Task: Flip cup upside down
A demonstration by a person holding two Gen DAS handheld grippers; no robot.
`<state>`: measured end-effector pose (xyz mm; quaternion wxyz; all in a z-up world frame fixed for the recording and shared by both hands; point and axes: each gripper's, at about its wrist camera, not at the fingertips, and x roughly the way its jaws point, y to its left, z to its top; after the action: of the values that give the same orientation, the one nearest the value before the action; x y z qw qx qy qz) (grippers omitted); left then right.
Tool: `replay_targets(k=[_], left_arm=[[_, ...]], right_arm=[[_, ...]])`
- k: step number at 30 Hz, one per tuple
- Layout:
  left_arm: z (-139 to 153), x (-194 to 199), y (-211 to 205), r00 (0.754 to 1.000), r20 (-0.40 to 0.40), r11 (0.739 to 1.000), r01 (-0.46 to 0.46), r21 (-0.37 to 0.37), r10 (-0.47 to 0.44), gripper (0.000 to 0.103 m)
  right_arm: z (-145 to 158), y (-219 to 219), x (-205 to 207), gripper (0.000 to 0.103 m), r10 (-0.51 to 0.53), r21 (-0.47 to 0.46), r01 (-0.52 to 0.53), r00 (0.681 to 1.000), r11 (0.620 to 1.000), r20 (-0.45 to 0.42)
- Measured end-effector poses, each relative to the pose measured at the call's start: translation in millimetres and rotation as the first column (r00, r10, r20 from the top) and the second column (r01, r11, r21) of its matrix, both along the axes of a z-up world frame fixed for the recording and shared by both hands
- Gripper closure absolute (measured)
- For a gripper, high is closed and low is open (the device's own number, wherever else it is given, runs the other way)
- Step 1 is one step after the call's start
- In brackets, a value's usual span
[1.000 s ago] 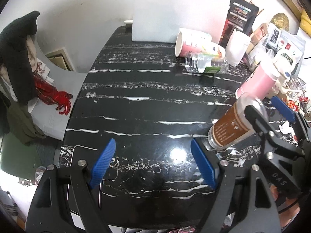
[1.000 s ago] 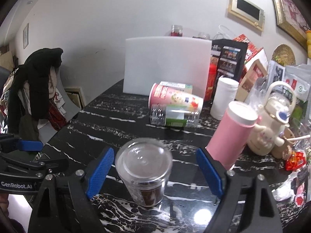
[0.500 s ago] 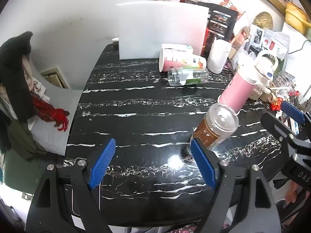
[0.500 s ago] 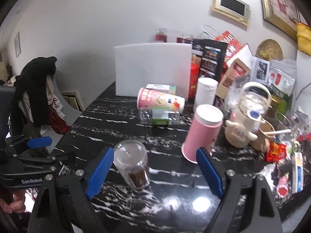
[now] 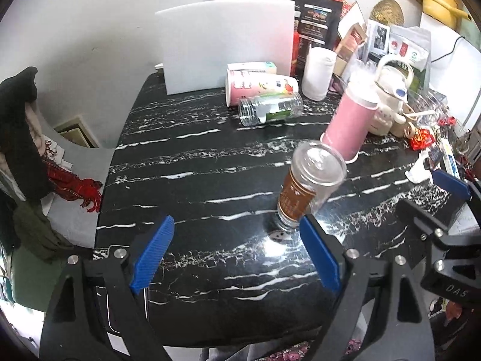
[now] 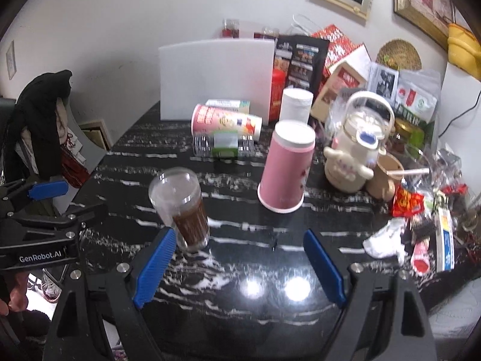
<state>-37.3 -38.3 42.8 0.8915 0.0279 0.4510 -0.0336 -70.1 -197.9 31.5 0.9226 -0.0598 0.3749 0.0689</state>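
A clear plastic cup with a brown label stands on the black marble table, its wide end up and narrow end on the table; it also shows in the right wrist view. My left gripper is open and empty, the cup just beyond its right fingertip. My right gripper is open and empty, the cup just beyond its left fingertip. Each gripper shows at the edge of the other's view.
A pink cup stands mouth down behind the clear cup. A pink printed cup and a clear bottle lie on their sides further back, before a white board. Clutter fills the table's right side.
Both grippers have pulled back and up from the cup, which now looks smaller and stands free on the table. One second ago the cup sat between the right gripper's open fingers.
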Motion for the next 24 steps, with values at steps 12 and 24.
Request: replay_targets(k=[12, 24], left_arm=[[-19, -13, -3, 0.999, -0.038, 1.0, 0.025, -0.005, -0.025, 0.018], [-30, -19, -5, 0.997, -0.059, 0.999, 0.043, 0.0, -0.043, 0.018]], right_arm=[[-30, -1, -13, 0.016, -0.009, 0.019, 0.011, 0.996, 1.0, -0.084], [-38, -1, -17, 0.016, -0.008, 0.031, 0.012, 0.994, 0.999, -0.108]])
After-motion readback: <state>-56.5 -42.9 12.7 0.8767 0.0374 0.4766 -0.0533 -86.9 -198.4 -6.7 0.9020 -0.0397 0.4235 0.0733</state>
